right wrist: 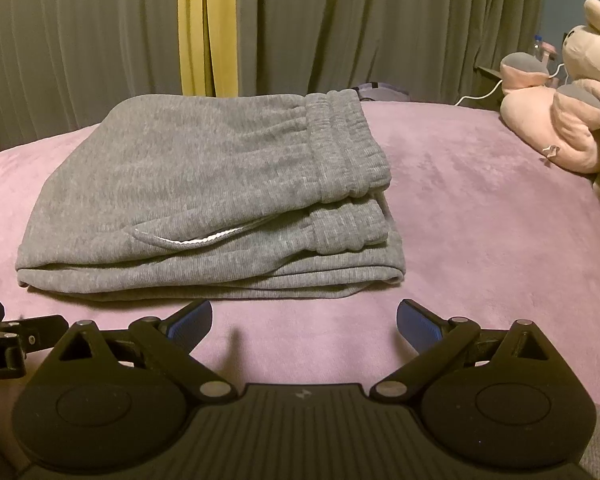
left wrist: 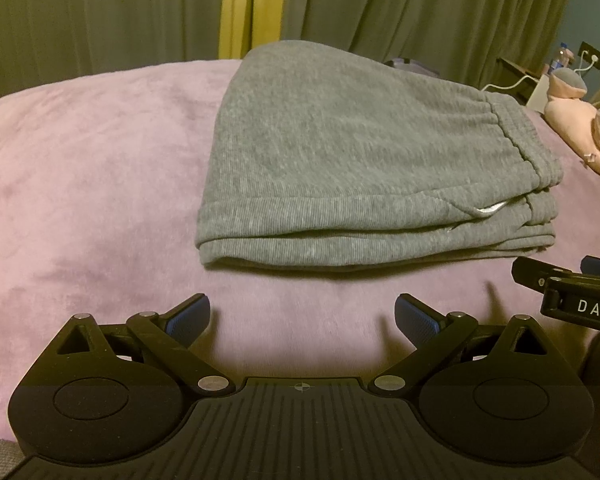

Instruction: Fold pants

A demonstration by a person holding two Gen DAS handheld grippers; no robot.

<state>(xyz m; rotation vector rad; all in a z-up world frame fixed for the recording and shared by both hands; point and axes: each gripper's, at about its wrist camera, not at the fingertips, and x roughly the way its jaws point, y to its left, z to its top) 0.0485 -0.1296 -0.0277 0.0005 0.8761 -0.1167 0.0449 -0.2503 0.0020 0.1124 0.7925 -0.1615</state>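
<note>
The left gripper (left wrist: pixel 302 320) hangs with its jaws spread and empty, just short of the grey pants (left wrist: pixel 364 168); these lie stacked in a compact bundle on the pink blanket (left wrist: pixel 80 184), waistband to the right. The right gripper (right wrist: pixel 304 322) is likewise wide apart and clear of the cloth; the fold looks finished, though the far edge is hidden.

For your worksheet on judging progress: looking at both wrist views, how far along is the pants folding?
Done: the grey pants lie as a compact layered stack on the pink blanket, waistband on top. In hand: nothing; the left gripper and right gripper are both open, short of the stack, on the blanket side. Left: seemingly nothing, perhaps squaring the slightly uneven front edges.
</note>
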